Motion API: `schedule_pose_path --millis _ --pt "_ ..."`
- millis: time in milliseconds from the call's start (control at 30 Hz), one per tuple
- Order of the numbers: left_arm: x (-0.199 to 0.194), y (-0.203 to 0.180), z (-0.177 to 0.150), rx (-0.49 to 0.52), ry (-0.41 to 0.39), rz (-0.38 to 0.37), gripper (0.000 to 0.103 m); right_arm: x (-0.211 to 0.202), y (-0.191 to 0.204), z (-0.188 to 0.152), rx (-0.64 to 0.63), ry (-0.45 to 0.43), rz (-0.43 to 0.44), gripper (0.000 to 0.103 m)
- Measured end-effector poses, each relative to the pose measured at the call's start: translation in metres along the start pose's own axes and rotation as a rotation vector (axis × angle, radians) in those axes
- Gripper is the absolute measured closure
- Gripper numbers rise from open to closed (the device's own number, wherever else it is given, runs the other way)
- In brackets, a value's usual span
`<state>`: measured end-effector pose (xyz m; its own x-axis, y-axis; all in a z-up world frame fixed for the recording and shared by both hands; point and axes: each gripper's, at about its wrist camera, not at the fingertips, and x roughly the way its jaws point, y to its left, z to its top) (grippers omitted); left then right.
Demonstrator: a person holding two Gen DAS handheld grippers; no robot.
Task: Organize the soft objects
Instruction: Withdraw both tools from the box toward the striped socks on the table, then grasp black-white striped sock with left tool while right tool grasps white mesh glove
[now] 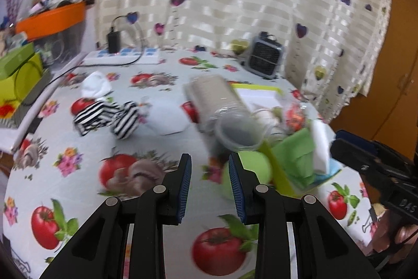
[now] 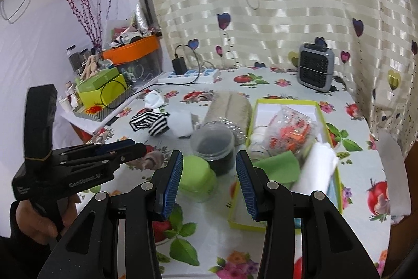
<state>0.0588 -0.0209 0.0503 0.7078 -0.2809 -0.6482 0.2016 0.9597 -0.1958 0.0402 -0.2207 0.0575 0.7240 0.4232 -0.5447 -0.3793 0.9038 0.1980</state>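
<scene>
Both grippers spread, empty; right gripper (image 2: 209,182) should straddle green sponge (image 2: 197,175) squarely, squeeze gently, clear the jar (image 2: 214,145).

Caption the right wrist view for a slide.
Open right tool hovers over a green sponge beside the tray.

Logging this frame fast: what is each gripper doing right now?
Left gripper: open, holding nothing.
Right gripper: open, holding nothing.
</scene>
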Motion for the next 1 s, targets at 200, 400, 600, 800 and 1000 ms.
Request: schedule_pose_path --millis 200,400,600,800,1000 --pt "0.004 0.034 -0.001 -0.061 0.016 0.054 0.075 0.013 0.014 0.007 -0.027 0.013 0.027 0.059" --pt "0.008 0.057 0.001 -0.099 0.024 0.078 0.075 0.038 0.037 0.026 -0.103 0.053 0.065 0.059" --pt "0.017 0.081 0.002 -0.123 0.04 0.11 0.074 0.08 0.058 0.041 -0.206 0.143 0.091 0.059" --pt "0.029 0.106 0.012 -0.137 0.058 0.127 0.074 0.121 0.068 0.056 -0.282 0.219 0.099 0.059" --pt "0.044 0.121 0.022 -0.13 0.071 0.129 0.064 0.165 0.077 0.071 -0.368 0.315 0.088 0.054"
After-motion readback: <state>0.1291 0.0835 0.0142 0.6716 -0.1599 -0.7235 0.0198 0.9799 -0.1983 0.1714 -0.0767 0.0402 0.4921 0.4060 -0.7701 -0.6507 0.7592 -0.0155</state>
